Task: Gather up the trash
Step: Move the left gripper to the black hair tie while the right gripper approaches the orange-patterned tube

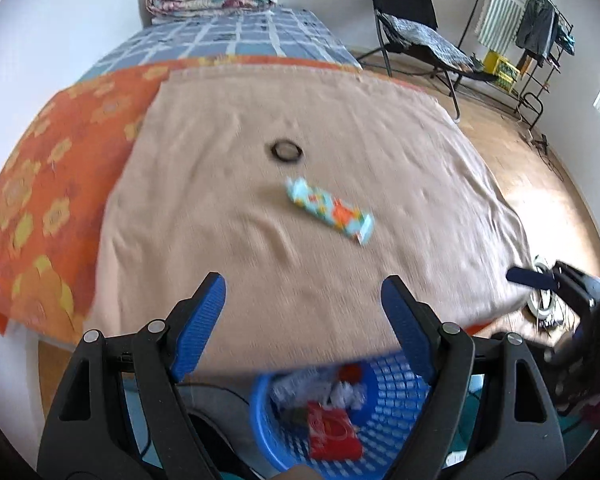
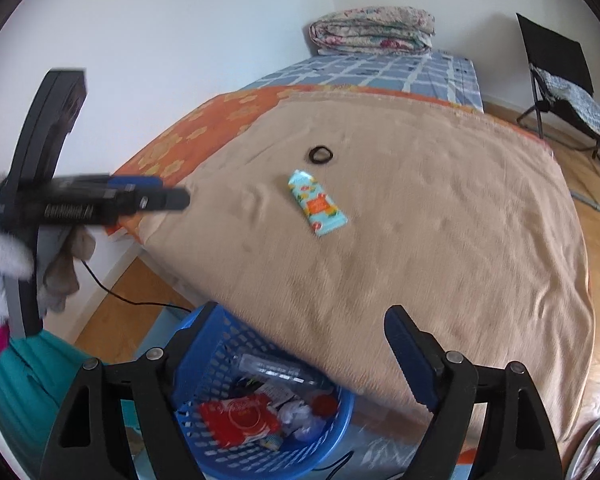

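Both tools are held wide apart with nothing gripped: left tool (image 1: 302,298), right tool (image 2: 300,330). The wrapper (image 1: 329,210) is left on the bed (image 1: 220,184), at 12 o'clock from the basket (image 1: 396,404). The hair tie (image 1: 286,151) could probably get grabbed by mistake, being so near.

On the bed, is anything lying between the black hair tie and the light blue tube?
No. Between the hair tie and the tube there is only bare beige blanket; both wrist views show this, the right one more sharply.
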The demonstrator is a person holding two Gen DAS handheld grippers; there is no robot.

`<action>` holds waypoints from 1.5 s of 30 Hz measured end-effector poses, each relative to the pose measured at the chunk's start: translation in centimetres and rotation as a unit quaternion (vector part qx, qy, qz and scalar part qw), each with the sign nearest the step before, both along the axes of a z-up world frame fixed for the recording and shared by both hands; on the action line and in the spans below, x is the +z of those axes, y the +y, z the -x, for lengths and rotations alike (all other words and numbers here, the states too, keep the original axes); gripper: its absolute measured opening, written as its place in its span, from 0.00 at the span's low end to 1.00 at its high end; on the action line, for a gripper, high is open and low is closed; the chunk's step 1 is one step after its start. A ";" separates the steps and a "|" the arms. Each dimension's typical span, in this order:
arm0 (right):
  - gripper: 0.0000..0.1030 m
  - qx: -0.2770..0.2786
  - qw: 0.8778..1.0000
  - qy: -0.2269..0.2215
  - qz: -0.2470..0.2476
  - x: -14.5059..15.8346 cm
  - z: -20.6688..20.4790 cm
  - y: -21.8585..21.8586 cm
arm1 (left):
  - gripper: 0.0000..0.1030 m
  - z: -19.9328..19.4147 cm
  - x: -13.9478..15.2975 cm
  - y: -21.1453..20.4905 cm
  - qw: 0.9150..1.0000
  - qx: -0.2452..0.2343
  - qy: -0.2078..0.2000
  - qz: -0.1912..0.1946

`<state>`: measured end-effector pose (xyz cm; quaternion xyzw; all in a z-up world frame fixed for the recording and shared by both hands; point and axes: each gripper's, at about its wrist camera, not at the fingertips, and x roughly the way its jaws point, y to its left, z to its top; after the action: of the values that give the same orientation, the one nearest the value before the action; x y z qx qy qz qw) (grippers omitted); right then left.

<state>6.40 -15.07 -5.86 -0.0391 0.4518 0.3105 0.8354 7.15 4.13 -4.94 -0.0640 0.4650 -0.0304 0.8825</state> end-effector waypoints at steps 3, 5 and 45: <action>0.82 -0.006 1.000 -0.002 -0.007 0.1 -0.9 0.2 | 0.77 -2.0 0.5 0.7 1.000 0.005 -0.009 -0.001; 0.82 -0.008 1.000 0.002 -0.014 0.1 -1.5 0.2 | 0.74 -3.6 0.7 1.1 1.000 0.003 -0.009 0.004; 0.77 0.051 0.997 0.045 0.036 -4.6 -13.3 8.5 | 0.15 -21.9 -9.9 3.0 0.990 0.062 0.105 0.066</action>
<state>19.67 -6.54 -10.49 -0.0783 0.4972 0.3376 0.7955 29.08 7.18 -14.85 -0.1533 0.5471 0.0006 0.8229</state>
